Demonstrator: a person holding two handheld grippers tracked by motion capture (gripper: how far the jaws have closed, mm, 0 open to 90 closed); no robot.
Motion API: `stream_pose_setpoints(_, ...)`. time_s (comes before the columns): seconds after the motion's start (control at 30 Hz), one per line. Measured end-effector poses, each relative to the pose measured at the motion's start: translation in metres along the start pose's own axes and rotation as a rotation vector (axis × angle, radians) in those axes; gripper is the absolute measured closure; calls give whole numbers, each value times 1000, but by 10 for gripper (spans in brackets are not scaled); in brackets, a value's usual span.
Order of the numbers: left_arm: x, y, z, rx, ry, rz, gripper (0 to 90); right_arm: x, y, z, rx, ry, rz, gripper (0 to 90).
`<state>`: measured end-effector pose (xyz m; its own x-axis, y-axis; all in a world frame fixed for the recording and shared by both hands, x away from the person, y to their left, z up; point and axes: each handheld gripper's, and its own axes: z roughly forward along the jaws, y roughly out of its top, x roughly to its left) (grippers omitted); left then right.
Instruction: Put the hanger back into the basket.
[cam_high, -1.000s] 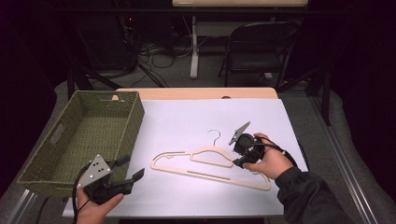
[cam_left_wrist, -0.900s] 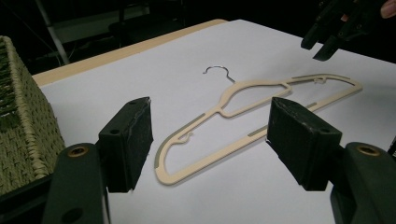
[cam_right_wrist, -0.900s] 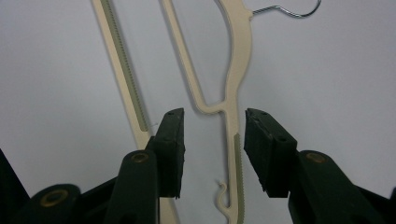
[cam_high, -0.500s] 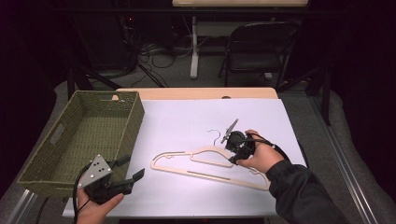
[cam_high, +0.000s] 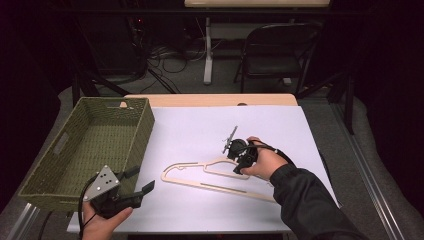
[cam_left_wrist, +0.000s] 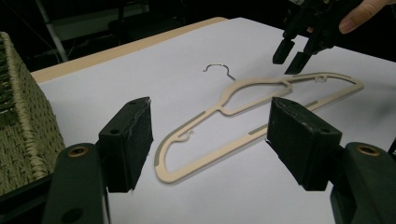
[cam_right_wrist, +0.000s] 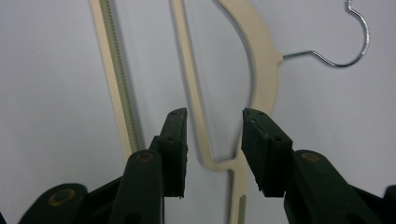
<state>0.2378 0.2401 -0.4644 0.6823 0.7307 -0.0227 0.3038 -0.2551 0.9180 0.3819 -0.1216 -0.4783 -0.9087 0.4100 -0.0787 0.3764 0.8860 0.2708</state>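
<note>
- Over the hanger's inner bar, the right gripper (cam_high: 234, 150) points down at the table with its jaws part-way apart; they have just been closing a little, and the pads stand either side of the cream bar without pressing on it, so nothing is held
- Between those pads (cam_right_wrist: 175, 140), in the right gripper view, runs the thin inner bar of the hanger (cam_right_wrist: 261, 60), with a gap on each side of it
- Flat on the white sheet (cam_high: 200, 125) lies the hanger (cam_high: 200, 176), its wire hook (cam_right_wrist: 348, 46) pointing toward the far side and its long straight bar toward the person
- Bare sheet lies all round the hanger, with wide room toward the far edge and toward the right edge
- At the near left corner of the table, the left gripper (cam_high: 136, 182) is held low, jaws wide apart with nothing between them, well apart from the hanger's near end (cam_left_wrist: 173, 172)
- Left of the sheet stands the green woven basket (cam_high: 55, 170), its right wall along the sheet's left edge, close beside the left gripper
- Beyond the sheet's far edge a strip of wooden tabletop (cam_high: 210, 99) shows
</note>
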Motion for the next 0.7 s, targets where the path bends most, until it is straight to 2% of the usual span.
stream_pose_setpoints(0.2, 0, 0, 0, 5, -1, -1, 315, -3, 5, 11, 36, 12, -22, 609)
stream_pose_setpoints(0.27, 0, 0, 0, 3, -4, -1, 315, -3, 5, 13, 33, 10, -33, 611)
stream_pose_setpoints(0.7, 1, -1, 1, 5, -2, 1, 315, 0, 10, 35, 109, 29, -85, 676)
